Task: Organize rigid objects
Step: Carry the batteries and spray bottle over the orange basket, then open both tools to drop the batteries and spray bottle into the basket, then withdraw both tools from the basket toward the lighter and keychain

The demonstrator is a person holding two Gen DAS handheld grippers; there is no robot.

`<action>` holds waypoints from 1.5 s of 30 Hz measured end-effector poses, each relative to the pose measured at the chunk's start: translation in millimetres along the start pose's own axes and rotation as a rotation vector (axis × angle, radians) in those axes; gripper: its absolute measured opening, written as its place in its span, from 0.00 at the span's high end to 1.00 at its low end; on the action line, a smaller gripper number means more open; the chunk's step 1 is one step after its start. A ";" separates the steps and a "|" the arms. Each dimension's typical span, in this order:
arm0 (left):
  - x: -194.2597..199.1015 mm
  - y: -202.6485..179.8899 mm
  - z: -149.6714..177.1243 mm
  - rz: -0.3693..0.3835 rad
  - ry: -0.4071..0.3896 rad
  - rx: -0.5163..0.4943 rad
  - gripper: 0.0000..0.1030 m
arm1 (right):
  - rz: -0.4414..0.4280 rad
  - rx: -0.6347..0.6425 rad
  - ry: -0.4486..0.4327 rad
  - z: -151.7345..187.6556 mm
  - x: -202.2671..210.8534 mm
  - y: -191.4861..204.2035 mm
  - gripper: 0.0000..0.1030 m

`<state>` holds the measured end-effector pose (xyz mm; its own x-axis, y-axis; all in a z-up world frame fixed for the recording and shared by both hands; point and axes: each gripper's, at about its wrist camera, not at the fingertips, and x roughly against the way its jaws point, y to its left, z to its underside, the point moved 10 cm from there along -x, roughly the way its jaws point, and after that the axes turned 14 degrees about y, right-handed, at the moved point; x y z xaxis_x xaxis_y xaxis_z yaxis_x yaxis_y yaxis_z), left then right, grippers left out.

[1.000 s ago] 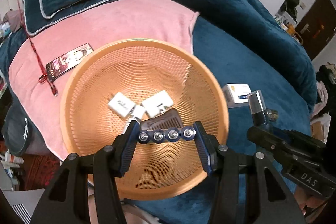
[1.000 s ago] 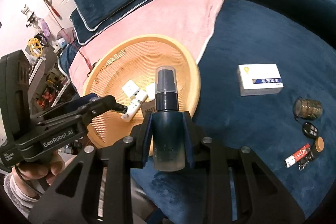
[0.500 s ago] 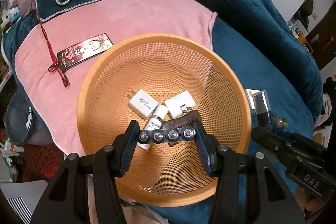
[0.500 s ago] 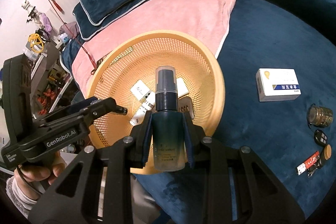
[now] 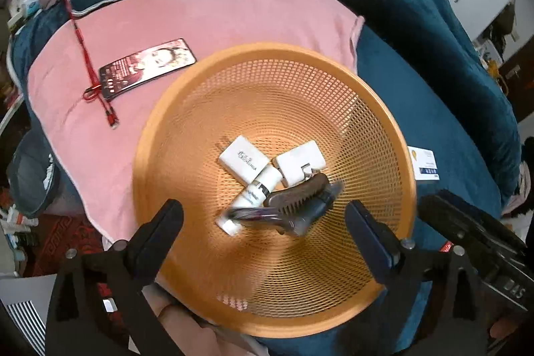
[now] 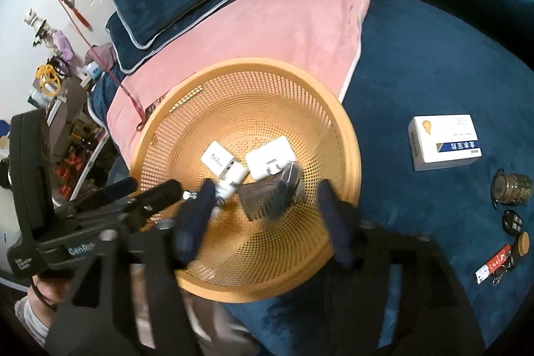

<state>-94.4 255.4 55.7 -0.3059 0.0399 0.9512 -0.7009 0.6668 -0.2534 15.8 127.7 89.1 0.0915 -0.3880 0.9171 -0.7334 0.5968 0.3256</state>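
While both sets of jaws have just been opening over the orange basket (image 5: 383, 129), nothing is left between them: the left gripper (image 5: 263, 241) stands wide and empty, and the right gripper (image 6: 263, 222) is spread too, with only mesh showing between its blurred fingers. Both loads are in the basket now. A dark spray bottle (image 5: 313, 209) lies smeared by motion against a brown comb (image 5: 297, 196), and a blurred strip of batteries (image 5: 247, 214) sits by a white tube (image 5: 258, 194), close to 2 white chargers (image 5: 245, 157). My worry is the bottle (still blurred, so likely not settled): it could roll across the curved mesh and knock the small pieces about. The basket rests on a soft blue bed (image 6: 434, 62) and partly on a pink blanket (image 5: 200, 22), so a bump from a jaw on the near rim might tip it. Outside it wait a white box (image 6: 444, 140), a glass jar (image 6: 512, 189), a key fob (image 6: 514, 222) and a small lighter (image 6: 492, 264), which sit so near one another that a wide grab could catch 2 at once.
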 end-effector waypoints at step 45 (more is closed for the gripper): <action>-0.6 -24.1 27.7 -0.090 0.037 -0.057 0.03 | 0.034 -0.087 0.057 37.6 14.4 -39.4 0.01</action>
<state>-95.1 218.7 56.4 -0.2185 0.0051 0.9758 -0.6861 0.7103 -0.1573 20.7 72.2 80.8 0.1079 -0.3272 0.9388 -0.6755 0.6687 0.3107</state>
